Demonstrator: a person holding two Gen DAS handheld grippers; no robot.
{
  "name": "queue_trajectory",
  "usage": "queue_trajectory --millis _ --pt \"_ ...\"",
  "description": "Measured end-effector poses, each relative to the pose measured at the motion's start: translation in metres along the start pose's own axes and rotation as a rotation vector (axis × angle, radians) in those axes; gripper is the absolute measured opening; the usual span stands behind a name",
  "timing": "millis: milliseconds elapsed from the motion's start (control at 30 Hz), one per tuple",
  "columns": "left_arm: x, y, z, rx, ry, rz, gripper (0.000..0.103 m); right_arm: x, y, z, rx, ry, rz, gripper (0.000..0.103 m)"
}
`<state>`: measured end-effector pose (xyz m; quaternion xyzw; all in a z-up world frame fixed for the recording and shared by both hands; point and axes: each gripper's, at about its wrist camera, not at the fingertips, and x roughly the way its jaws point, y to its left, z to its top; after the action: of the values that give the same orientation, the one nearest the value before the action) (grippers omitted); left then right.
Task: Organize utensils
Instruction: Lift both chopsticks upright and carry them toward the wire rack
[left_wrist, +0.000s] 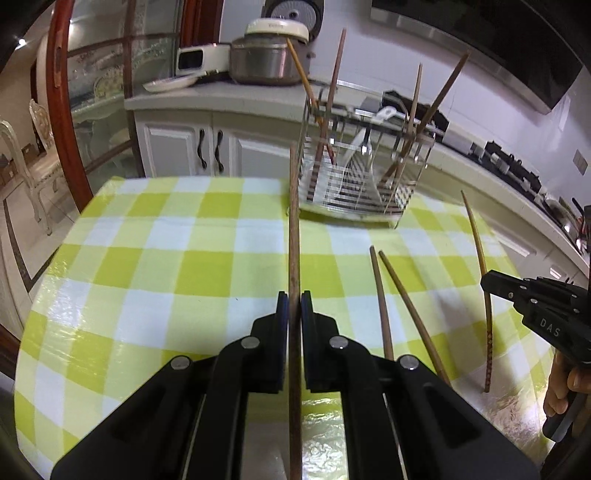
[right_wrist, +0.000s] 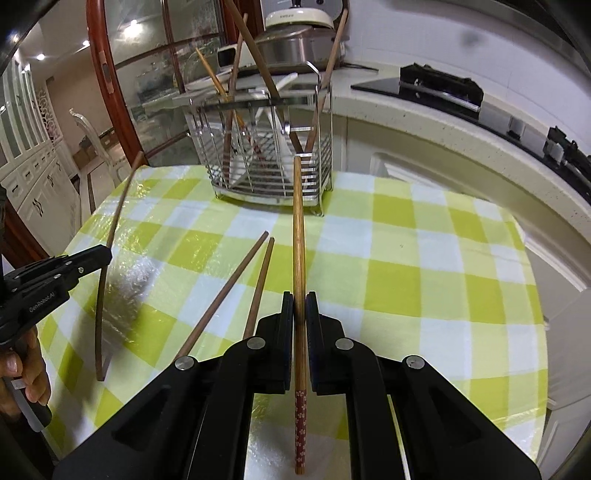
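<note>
My left gripper (left_wrist: 294, 301) is shut on a dark brown chopstick (left_wrist: 293, 236) that points at the wire utensil rack (left_wrist: 362, 173). My right gripper (right_wrist: 299, 302) is shut on a lighter chopstick (right_wrist: 298, 229) with a red flowered end, pointing at the same rack (right_wrist: 266, 166). The rack stands at the table's far side and holds several chopsticks and a white spoon. Two brown chopsticks (left_wrist: 395, 295) lie loose on the checked cloth between the grippers; they also show in the right wrist view (right_wrist: 240, 284). The right gripper (left_wrist: 495, 284) shows at the left view's right edge, the left gripper (right_wrist: 99, 258) at the right view's left edge.
The round table (left_wrist: 147, 258) has a green and white checked cloth under clear plastic. Behind it runs a kitchen counter (left_wrist: 229, 96) with a rice cooker and pot (left_wrist: 266, 51), and a stove (right_wrist: 439, 85) to the right. A glass door and chairs stand to the left.
</note>
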<state>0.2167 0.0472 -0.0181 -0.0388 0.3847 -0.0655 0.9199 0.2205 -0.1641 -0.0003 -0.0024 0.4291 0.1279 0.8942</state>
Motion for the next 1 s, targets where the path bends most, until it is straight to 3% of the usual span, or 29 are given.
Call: queue_trajectory --millis 433,1000 --pt "-0.05 -0.005 0.011 0.013 -0.122 0.015 0.007 -0.048 -0.001 0.01 0.005 -0.109 -0.038 0.009" --pt "-0.067 -0.013 0.016 0.02 -0.167 0.013 0.007 -0.067 -0.005 0.012 0.017 -0.152 -0.042 0.009"
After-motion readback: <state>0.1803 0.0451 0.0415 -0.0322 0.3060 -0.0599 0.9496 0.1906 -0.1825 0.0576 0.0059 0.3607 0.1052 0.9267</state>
